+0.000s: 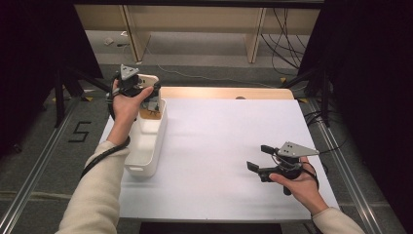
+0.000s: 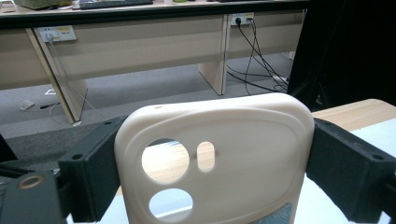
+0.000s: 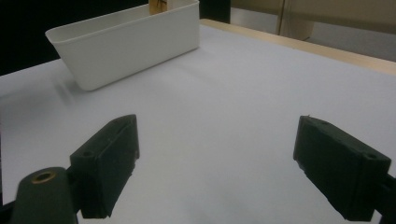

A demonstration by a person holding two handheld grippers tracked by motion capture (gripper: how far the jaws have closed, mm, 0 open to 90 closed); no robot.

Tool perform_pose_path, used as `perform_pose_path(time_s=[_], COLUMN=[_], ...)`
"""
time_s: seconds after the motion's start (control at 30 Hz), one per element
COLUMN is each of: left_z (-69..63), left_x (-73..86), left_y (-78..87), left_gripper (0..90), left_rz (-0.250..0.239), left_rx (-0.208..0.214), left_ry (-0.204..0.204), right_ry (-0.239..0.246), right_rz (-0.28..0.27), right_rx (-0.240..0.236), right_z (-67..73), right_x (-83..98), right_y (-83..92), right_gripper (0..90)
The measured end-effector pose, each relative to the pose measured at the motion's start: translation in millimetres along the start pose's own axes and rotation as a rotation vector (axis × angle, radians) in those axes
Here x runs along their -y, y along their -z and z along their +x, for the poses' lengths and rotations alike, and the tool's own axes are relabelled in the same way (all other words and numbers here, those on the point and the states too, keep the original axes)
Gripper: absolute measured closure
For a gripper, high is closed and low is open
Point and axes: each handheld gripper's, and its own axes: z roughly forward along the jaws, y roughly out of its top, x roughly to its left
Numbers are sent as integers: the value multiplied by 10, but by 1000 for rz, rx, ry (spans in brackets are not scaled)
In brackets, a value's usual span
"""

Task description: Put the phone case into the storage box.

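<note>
Behind phone case (image 2: 219,158): table, partly hidden.

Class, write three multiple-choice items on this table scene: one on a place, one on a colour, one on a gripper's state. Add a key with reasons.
1. Where does the white bin stand on the table?
A. near its left edge
B. at its centre
C. at its right edge

2. What colour is the phone case?
A. black
B. cream
C. blue

3. How is the right gripper?
A. shut on the case
B. shut on the bin
C. open, with nothing between its fingers

Key: 1 A, the high view shows the bin along the left edge. 2 B, the left gripper clamps a cream case. 3 C, its fingers stand apart over bare table.
</note>
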Motion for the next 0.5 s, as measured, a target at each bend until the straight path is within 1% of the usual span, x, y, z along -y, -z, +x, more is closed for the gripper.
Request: perform_pose_path(time_s=[0.5], left_z=[-15], left_x=[-18], left_y=[-58], left_gripper=[108], left_rz=[13], left_rx=[1], left_ry=[-12], right_ry=[2], right_rz=[2], right_rx=[-2], right_z=[0], right_x=[3], right_y=[-3], right_gripper=[153])
